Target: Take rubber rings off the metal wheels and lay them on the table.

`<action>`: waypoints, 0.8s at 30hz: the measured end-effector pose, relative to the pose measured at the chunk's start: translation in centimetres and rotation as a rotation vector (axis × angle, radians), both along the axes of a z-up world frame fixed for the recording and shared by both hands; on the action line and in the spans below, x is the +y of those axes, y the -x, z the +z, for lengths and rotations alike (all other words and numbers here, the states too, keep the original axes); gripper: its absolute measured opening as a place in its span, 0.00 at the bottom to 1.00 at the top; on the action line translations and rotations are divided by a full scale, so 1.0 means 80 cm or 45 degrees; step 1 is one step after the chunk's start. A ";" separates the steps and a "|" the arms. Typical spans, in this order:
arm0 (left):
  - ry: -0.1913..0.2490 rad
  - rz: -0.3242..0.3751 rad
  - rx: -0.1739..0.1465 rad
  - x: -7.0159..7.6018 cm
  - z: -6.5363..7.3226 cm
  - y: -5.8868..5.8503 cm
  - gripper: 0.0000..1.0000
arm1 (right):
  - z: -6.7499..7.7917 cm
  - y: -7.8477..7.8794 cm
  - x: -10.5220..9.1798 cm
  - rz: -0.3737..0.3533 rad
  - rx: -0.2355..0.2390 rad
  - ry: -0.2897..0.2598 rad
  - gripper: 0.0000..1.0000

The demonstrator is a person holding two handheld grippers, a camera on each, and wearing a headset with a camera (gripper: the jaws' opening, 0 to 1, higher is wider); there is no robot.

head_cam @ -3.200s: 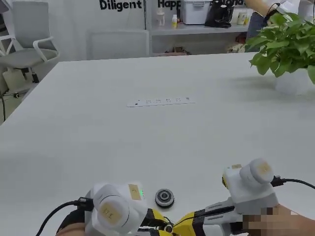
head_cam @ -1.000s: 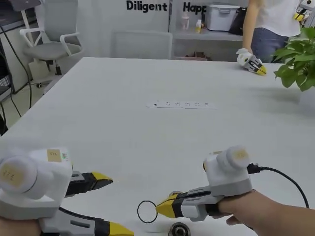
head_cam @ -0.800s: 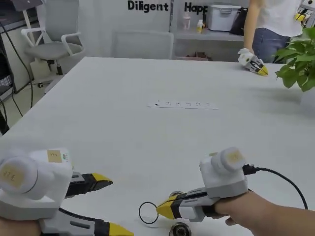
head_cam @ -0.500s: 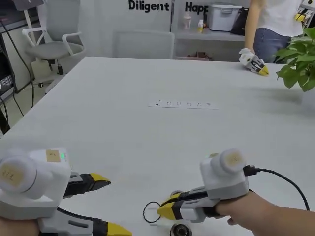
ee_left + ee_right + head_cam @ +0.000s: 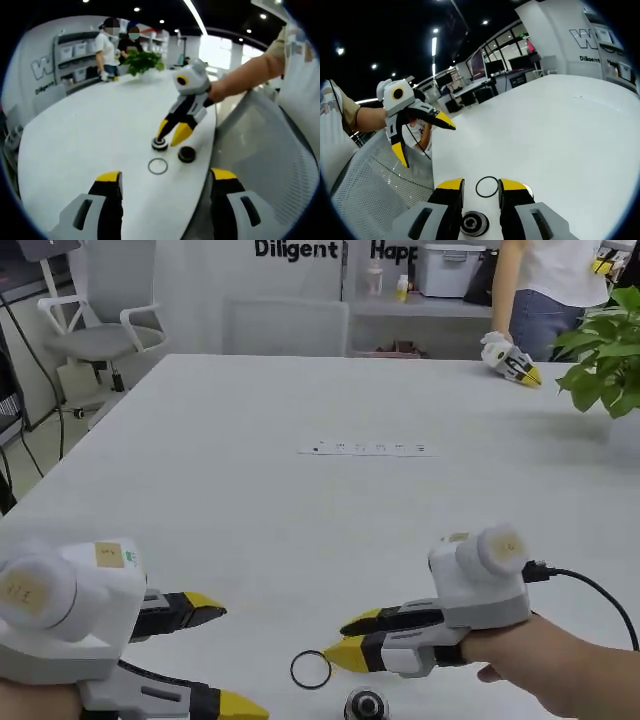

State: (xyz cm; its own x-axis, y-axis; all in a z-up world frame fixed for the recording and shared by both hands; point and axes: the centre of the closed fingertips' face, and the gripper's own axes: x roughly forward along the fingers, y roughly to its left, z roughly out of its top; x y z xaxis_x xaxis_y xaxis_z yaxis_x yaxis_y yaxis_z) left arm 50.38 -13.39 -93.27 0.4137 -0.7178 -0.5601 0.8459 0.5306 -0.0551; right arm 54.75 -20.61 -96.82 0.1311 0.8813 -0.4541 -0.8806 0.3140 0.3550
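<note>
Beside the rubber ring [image 5: 311, 669] on the table [image 5: 300, 520], the right tool [image 5: 338, 640] stands slightly apart. The left tool [image 5: 240, 660] gapes wide.

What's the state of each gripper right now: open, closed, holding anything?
Left gripper: open wide, holding nothing.
Right gripper: open, jaws a little apart, holding nothing; the rubber ring lies free on the table by its tips.

The left gripper [image 5: 225, 655] is held low, its jaws spread wide and empty. The right gripper [image 5: 352, 638], grasped in a hand [image 5: 530, 652], points toward it with jaws slightly parted.
</note>
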 end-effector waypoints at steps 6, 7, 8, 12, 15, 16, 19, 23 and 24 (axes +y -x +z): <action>0.001 -0.017 0.003 -0.006 0.000 -0.003 0.71 | 0.009 0.004 -0.018 0.002 -0.033 -0.015 0.28; 0.002 -0.019 0.003 -0.007 0.000 -0.004 0.71 | 0.010 0.005 -0.021 0.001 -0.035 -0.016 0.28; 0.003 -0.022 0.004 -0.009 0.000 -0.005 0.71 | 0.010 0.006 -0.024 -0.002 -0.040 -0.020 0.28; -0.005 -0.035 0.007 -0.012 -0.002 -0.006 0.71 | 0.008 0.009 -0.034 -0.006 -0.044 -0.015 0.29; -0.008 -0.043 0.015 -0.013 -0.006 -0.008 0.70 | 0.005 0.013 -0.042 -0.012 -0.043 -0.016 0.30; -0.008 -0.044 0.016 -0.013 -0.006 -0.009 0.70 | 0.005 0.014 -0.044 -0.012 -0.041 -0.018 0.31; -0.006 -0.050 0.022 -0.016 -0.008 -0.009 0.70 | 0.002 0.021 -0.050 -0.001 -0.045 -0.017 0.32; -0.010 -0.059 0.030 -0.018 -0.011 -0.010 0.70 | 0.000 0.021 -0.057 -0.015 -0.042 -0.023 0.33; -0.011 -0.060 0.032 -0.019 -0.012 -0.010 0.69 | 0.000 0.021 -0.058 -0.017 -0.042 -0.025 0.33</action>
